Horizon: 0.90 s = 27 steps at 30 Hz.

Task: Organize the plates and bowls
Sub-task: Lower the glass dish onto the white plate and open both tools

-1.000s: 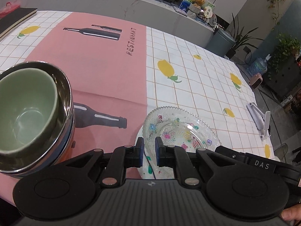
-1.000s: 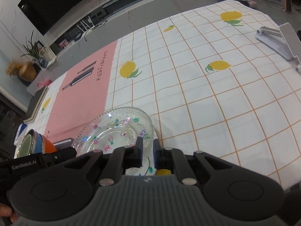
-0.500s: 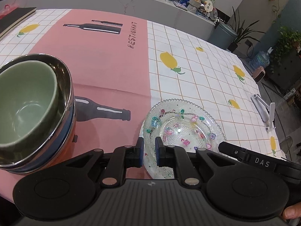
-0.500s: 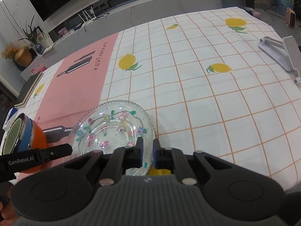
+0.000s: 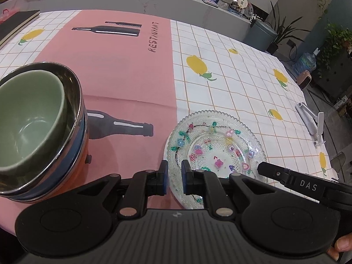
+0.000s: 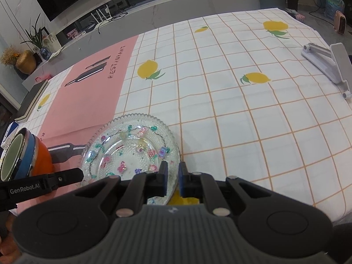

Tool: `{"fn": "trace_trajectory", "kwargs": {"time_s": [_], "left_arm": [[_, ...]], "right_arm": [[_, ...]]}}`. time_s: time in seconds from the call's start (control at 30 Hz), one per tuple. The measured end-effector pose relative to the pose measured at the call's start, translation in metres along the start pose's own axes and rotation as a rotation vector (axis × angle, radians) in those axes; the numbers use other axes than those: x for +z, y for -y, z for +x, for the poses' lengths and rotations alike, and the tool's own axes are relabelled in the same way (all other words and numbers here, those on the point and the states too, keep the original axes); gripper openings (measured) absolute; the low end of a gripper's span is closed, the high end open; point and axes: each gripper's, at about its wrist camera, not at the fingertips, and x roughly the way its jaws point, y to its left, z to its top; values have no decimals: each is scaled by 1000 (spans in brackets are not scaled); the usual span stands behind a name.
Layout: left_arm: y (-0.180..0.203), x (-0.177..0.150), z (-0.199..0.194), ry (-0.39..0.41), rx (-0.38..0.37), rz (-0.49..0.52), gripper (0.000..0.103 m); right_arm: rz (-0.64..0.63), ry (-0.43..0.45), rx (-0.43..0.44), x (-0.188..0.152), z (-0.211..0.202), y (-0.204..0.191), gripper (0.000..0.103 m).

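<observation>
In the left wrist view, the left gripper (image 5: 175,177) has its jaws narrowed to a slim gap at the near rim of the clear pressed-glass plate with painted flowers (image 5: 214,148), which sits near the counter's near edge, and whether the pads bite the rim I cannot tell; the nested stack of green, steel, blue and orange bowls (image 5: 36,129) stands just left, likely the plate's neighbour once sorted. In the right wrist view, the right gripper (image 6: 172,179) stands equally narrow over the plate's opposite rim, seemingly sharing the wide, fragile plate's weight.
</observation>
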Motion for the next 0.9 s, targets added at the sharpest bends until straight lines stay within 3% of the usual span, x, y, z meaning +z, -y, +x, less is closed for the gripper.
{"fn": "trace_trajectory", "kwargs": {"time_s": [0.1,0.13,0.17,0.2,0.27,0.63,0.73,0.9], "left_arm": [[1,1,0,0,-2,6,16],[2,1,0,2,-1,5,22],[2,1,0,2,-2,5,32],[2,1,0,4,-5,4,35],[2,0,-1,11,-6,4,43],[11,5,-42,78,-22,59,48],[10,11,-61,103,-23,82,51],[-5,23,-86,84,-28,77,53]], "right_arm": [[3,-3,4,-1,1,-1,14],[5,-2,3,-1,1,0,18],[8,2,2,-1,0,0,29],[8,7,0,-1,-1,0,37],[9,9,2,-1,-1,1,37],[-36,63,-70,2,-19,-16,43],[-34,57,-64,4,-26,-25,49],[-60,45,-28,13,-36,-51,67]]}}
